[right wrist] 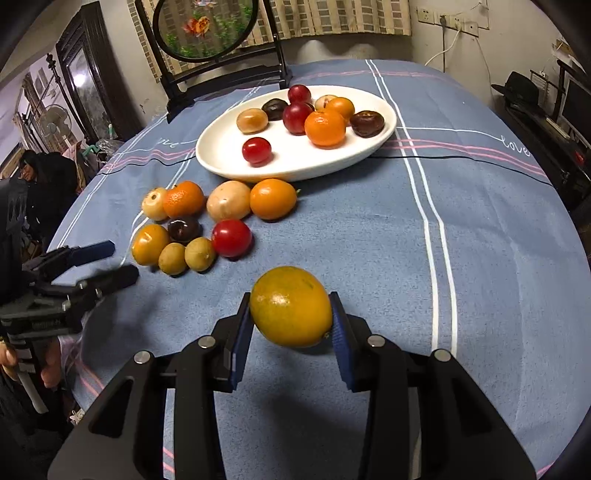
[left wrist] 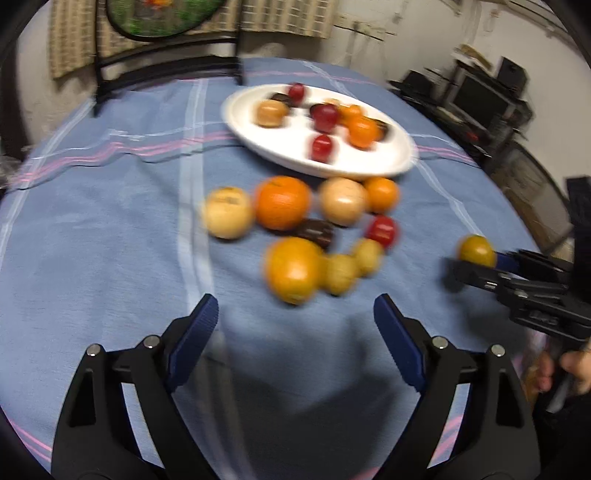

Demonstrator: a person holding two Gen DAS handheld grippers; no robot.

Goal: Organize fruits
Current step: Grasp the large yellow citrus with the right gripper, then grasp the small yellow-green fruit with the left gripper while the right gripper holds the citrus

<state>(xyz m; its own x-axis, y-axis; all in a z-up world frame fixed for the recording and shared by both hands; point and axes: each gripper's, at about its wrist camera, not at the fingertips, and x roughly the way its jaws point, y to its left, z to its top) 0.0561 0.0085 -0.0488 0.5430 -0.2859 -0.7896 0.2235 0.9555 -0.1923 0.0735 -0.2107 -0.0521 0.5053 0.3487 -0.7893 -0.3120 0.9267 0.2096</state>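
Observation:
My right gripper (right wrist: 291,306) is shut on a yellow-orange citrus fruit (right wrist: 291,306) and holds it above the blue tablecloth, in front of the loose fruit; it also shows in the left wrist view (left wrist: 475,251). My left gripper (left wrist: 295,314) is open and empty, just short of a large orange fruit (left wrist: 293,269). It shows in the right wrist view (right wrist: 107,260) at the left, jaws apart. A white oval plate (right wrist: 295,168) at the back holds several fruits. Several loose fruits lie in a cluster (right wrist: 199,221) on the cloth before the plate.
A round framed screen on a black stand (right wrist: 207,29) stands behind the plate at the table's far edge. A person (right wrist: 33,173) sits at the left beyond the table. Shelves with electronics (right wrist: 554,110) are at the right. A hand (left wrist: 576,365) grips the right gripper's handle.

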